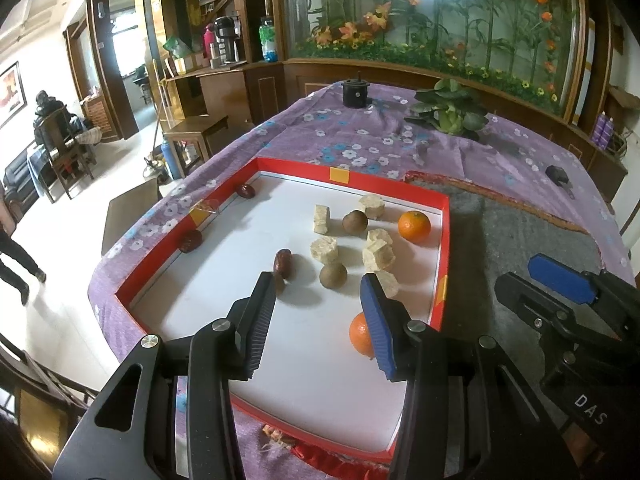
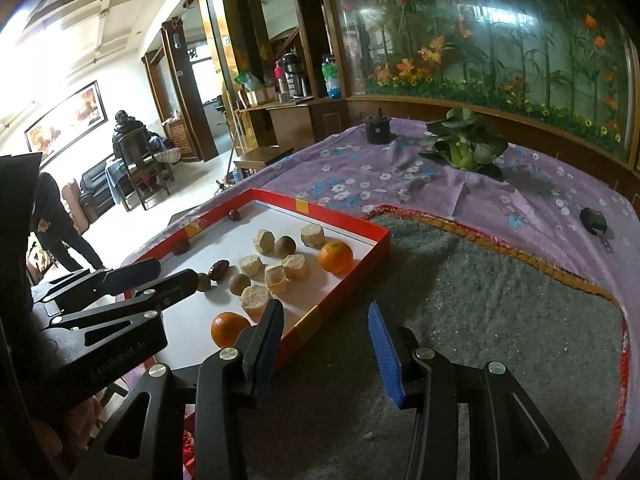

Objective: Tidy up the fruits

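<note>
Left wrist view: I hold my left gripper [image 1: 318,320] over the red tray [image 1: 444,240], jaws wide apart and empty; an orange [image 1: 358,334] lies at 3 o'clock beside them. My right gripper [image 2: 328,344] hovers over the grey mat [image 2: 500,320], jaws wide and empty.

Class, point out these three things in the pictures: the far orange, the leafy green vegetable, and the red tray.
far orange [image 1: 414,225]: left wrist view, middle of its peel.
leafy green vegetable [image 2: 464,144]: right wrist view, centre leaves.
red tray [image 2: 340,297]: right wrist view, outer right wall.
</note>
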`<state>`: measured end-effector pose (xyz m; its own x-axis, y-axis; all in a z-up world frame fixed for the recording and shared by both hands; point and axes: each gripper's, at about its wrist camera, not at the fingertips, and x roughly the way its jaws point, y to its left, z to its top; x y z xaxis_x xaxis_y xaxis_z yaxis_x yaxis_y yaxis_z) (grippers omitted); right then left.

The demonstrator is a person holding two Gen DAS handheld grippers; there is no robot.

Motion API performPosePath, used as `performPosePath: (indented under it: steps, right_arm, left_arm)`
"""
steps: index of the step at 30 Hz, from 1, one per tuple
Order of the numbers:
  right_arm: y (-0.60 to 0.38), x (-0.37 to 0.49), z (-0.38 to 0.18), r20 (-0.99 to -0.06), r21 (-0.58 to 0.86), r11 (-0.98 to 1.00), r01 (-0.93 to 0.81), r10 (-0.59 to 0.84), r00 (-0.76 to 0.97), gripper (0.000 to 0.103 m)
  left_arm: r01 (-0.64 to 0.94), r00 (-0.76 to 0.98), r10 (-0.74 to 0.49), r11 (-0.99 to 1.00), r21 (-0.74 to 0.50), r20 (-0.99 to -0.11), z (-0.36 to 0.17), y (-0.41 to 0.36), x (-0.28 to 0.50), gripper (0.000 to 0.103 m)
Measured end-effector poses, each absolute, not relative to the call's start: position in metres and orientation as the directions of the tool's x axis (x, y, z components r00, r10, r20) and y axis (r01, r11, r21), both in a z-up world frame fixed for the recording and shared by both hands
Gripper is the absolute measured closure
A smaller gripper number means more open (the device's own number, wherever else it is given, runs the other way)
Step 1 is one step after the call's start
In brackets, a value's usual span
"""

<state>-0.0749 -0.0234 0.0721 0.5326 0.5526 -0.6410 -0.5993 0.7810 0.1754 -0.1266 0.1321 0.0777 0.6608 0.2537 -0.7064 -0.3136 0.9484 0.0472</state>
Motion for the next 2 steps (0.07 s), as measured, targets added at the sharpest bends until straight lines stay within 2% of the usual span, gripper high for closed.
performPosePath:
  steps: [2]
  right_arm:
    - [-0.0249, -0.074, 0.0709, -0.641, 0.181, 0.782, -0.597, 0.554, 0.531, 0.06]
  left_arm:
    - [-0.315, 0.655, 0.254, 0.948, 0.048, -0.712, 0.0779, 0.1314, -0.1251, 0.059]
